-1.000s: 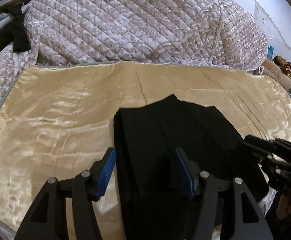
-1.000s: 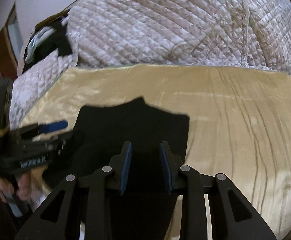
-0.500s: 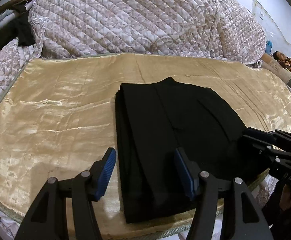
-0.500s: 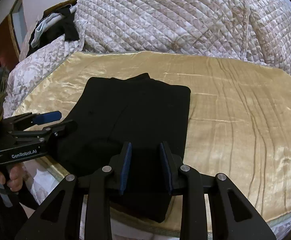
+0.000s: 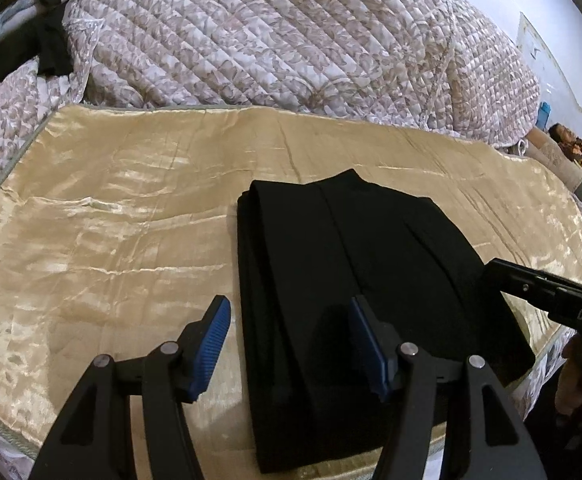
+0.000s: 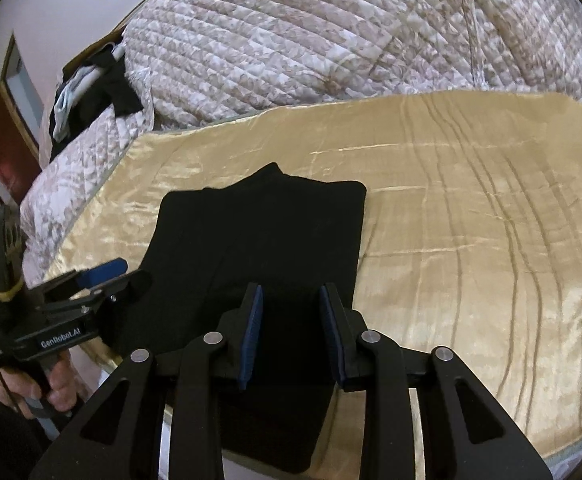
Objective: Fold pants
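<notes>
The black pants (image 5: 351,260) lie folded in a long stack on the gold satin sheet (image 5: 111,220), near the bed's front edge. My left gripper (image 5: 287,308) hovers open over the stack's left edge, with nothing gripped; it also shows in the right wrist view as the left gripper (image 6: 103,276) at the pants' left side. My right gripper (image 6: 290,292) hangs above the pants (image 6: 259,232); its jaws are opening and the pads touch no cloth. In the left wrist view the right gripper (image 5: 531,284) reaches in over the stack's right edge.
A heaped quilted bedspread (image 5: 271,40) fills the back of the bed. Dark clothes (image 6: 91,92) hang at the far left. The satin sheet (image 6: 471,240) stretches bare to the right of the pants. A hand (image 6: 51,392) holds the left gripper's handle.
Both views have drawn back from the pants, so the bed's front edge now shows. The right gripper's jaws stand a little wider. The pants have not moved.
</notes>
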Motion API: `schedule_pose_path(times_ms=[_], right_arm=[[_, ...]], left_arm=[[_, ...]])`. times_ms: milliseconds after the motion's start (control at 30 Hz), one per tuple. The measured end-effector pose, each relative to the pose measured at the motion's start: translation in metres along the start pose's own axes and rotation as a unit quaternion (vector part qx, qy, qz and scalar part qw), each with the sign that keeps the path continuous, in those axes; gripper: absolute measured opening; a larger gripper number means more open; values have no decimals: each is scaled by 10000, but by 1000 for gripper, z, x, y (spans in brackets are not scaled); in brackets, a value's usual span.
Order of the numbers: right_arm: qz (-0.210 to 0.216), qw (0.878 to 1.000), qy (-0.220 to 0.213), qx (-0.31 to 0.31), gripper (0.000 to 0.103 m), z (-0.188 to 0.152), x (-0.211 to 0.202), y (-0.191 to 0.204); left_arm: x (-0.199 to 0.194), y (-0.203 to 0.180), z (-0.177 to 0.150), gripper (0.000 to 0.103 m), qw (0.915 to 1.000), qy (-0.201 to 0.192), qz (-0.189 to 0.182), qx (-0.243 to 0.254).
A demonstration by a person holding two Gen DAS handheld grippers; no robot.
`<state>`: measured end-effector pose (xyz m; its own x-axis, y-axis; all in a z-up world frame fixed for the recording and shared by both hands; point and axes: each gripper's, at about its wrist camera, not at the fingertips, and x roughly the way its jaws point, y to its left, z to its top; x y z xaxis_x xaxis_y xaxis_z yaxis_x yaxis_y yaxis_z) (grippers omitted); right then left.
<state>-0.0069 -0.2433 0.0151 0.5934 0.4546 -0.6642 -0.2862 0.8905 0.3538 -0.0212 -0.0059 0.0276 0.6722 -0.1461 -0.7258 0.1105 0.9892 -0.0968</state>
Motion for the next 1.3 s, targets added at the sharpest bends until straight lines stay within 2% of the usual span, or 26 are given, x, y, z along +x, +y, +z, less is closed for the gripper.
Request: schedule_pose_path(times_ms=[100,333,500,600,767,900,967,1167,1300], right_arm=[[198,9994,47,275,43,5,5,-8],[290,9977,108,597,43,11,12,-23],[434,9947,288,885,44,8,20,-33],[600,9925,356,1005,44,0,19,-36],[857,9882,345,1222,44,-9,15,-40],[909,9881,365,1188,46,-3,22,-39],[935,9880,360,1179,46,2,29,-39],[966,9877,335,1181,46,-2,26,-36],[988,9880,310,1148,44,-8,21,-34]], left_arm=[[3,5,3,64,9999,27,-114,-114],[13,22,8,68,9967,171,-544,-577],[17,23,-2,70,9924,373,-886,-763],[15,19,-6,71,9940,355,-857,-588],[24,22,-1,75,9932,346,-890,-666],[34,22,6,77,9933,286,-876,-693],[35,19,7,76,9938,284,-863,-647],[24,14,1,58,9950,277,-802,-517],[21,14,-1,53,9953,265,-781,-506]])
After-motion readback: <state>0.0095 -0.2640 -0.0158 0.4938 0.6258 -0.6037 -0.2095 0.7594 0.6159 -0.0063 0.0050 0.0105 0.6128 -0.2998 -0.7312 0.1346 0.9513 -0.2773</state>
